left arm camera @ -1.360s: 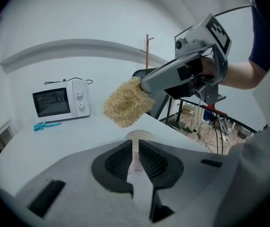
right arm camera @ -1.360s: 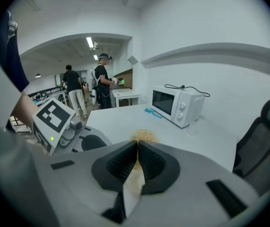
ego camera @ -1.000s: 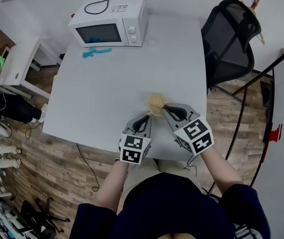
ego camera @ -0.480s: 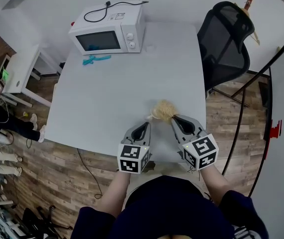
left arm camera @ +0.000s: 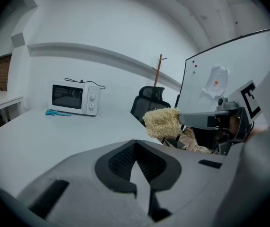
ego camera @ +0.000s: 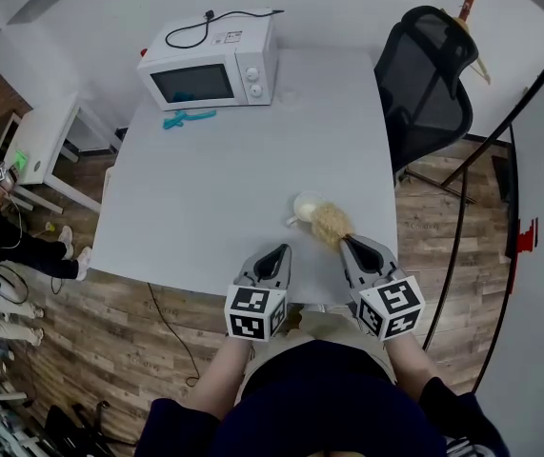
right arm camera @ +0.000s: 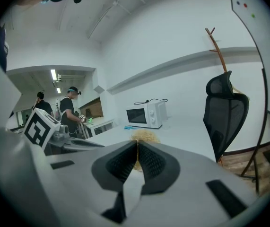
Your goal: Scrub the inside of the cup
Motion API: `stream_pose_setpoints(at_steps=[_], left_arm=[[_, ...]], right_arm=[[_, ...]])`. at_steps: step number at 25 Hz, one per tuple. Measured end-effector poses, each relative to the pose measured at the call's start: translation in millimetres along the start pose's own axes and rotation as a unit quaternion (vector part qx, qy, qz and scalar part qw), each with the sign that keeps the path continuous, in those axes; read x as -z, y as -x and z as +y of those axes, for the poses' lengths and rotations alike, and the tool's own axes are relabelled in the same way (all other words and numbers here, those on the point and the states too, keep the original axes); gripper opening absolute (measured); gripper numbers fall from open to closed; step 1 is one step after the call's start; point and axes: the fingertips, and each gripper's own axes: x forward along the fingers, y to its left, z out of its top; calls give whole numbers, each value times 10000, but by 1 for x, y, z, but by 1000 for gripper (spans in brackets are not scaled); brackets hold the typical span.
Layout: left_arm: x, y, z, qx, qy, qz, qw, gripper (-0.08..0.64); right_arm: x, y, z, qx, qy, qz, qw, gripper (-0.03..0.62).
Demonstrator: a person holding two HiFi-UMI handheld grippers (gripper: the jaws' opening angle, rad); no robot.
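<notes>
A small white cup (ego camera: 304,205) stands on the white table (ego camera: 214,188) near its front right edge. Just to its right, a straw-coloured fibrous scrub pad (ego camera: 331,224) hangs off the tip of my right gripper (ego camera: 347,243), which is shut on it. The pad is outside the cup, close by its rim. In the right gripper view the pad (right arm camera: 144,136) shows just beyond the closed jaws of the right gripper (right arm camera: 137,146). My left gripper (ego camera: 273,253) is shut and empty, left of the cup and short of it. The left gripper view shows the pad (left arm camera: 162,122); the cup is hidden there.
A white microwave (ego camera: 212,65) stands at the table's far left with a teal tool (ego camera: 186,118) before it. A black office chair (ego camera: 424,74) is beside the table's right side. People stand at a side desk (right arm camera: 97,123) far off in the right gripper view.
The right gripper has carried the pad to the right and back toward the table's front edge, uncovering the white cup. The left gripper has also drawn back a little.
</notes>
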Motion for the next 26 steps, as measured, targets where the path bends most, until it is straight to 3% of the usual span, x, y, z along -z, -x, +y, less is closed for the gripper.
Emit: stream_pose_setpoints(at_steps=[8,26], left_arm=[[0,8,-7,71,3,-69,10000,17],[-2,8,-7,78,154,-105,9998,17]], right_arm=[[2,14,5,122,13,-43,9999,31],[0,13,6,-70,-135,-173,9997,31]])
